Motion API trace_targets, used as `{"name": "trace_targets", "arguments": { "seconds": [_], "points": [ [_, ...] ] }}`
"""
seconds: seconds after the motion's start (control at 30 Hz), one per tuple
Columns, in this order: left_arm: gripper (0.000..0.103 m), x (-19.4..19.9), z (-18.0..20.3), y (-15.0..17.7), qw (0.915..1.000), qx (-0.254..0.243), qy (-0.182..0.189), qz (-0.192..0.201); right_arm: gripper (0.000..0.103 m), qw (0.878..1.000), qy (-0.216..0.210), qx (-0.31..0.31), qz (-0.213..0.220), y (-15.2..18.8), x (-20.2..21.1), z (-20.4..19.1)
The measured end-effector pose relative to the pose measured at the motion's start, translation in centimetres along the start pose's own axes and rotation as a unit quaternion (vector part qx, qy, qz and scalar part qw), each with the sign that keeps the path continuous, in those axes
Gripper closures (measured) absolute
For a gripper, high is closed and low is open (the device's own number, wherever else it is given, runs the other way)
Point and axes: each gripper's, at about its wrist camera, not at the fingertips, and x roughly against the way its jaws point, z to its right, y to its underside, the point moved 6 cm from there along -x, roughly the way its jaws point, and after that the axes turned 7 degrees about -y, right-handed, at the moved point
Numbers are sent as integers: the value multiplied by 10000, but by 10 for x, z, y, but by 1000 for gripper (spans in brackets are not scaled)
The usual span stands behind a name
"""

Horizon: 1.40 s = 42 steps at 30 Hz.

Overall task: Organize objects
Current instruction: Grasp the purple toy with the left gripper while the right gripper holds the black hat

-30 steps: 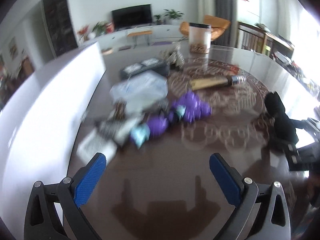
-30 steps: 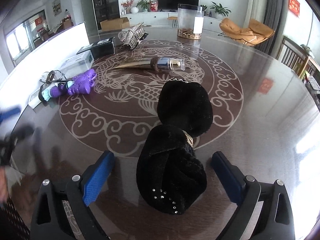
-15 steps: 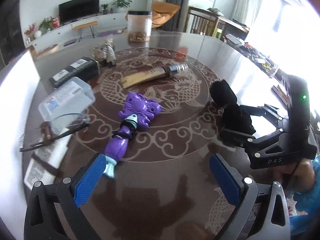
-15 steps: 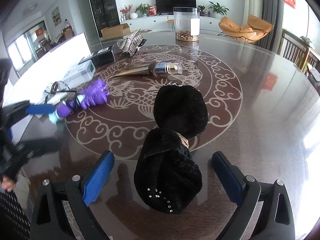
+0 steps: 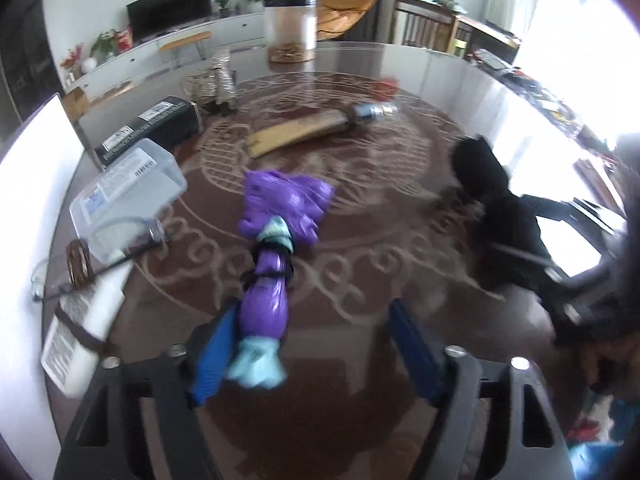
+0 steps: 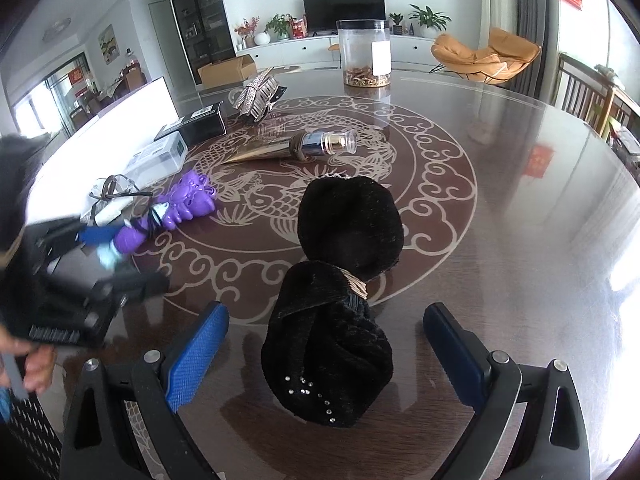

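A purple toy [image 5: 276, 216] with a pale blue tail lies on the dark patterned table [image 5: 360, 420]. My left gripper [image 5: 312, 356] has that tail between its jaws, which are closing. The tail sits against the left blue pad [image 5: 212, 356] and the right pad stands apart from it. In the right wrist view the left gripper [image 6: 116, 258] shows blurred around the purple toy [image 6: 188, 200]. My right gripper [image 6: 324, 354] stands open astride a black plush item [image 6: 344, 280] with a gold band and rhinestones. Neither pad touches the plush.
A clear plastic box [image 5: 128, 192], a black box [image 5: 152, 128], glasses [image 5: 80, 264] and a white packet [image 5: 84, 328] crowd the left edge. A gold tube with a bottle cap [image 6: 296, 146], a silver clip [image 6: 258, 94] and a clear jar [image 6: 364, 52] lie farther back.
My left gripper came forward and down over the purple toy, and its jaws have narrowed around the tail. The right gripper and the black plush item stayed put.
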Motion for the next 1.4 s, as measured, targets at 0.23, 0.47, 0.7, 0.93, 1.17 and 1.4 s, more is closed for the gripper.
{"name": "trace_targets", "arguments": {
  "seconds": [0.23,0.47,0.7,0.93,1.17,1.4],
  "points": [
    [31,-10,-13,-13,9975,524,-455,-134,5,10000,-6,-16,13,0,1,1],
    [83,-6,-4,-15,9973,461,-571,-102,5,9999,-12,-91,42,-1,2,4],
    [83,34,-24,35,9872,1440,-579,365,5,9998,-125,-157,44,-2,1,5],
    [83,60,-41,61,9805,1712,-724,647,5,9985,-418,-181,-300,-7,-1,1],
    [86,62,-46,74,9783,1834,-766,588,5,9959,-199,-274,-836,-20,-10,7],
    [86,57,-44,78,9802,1739,-798,502,5,9940,-94,-355,-1032,-15,-14,14]
  ]
}}
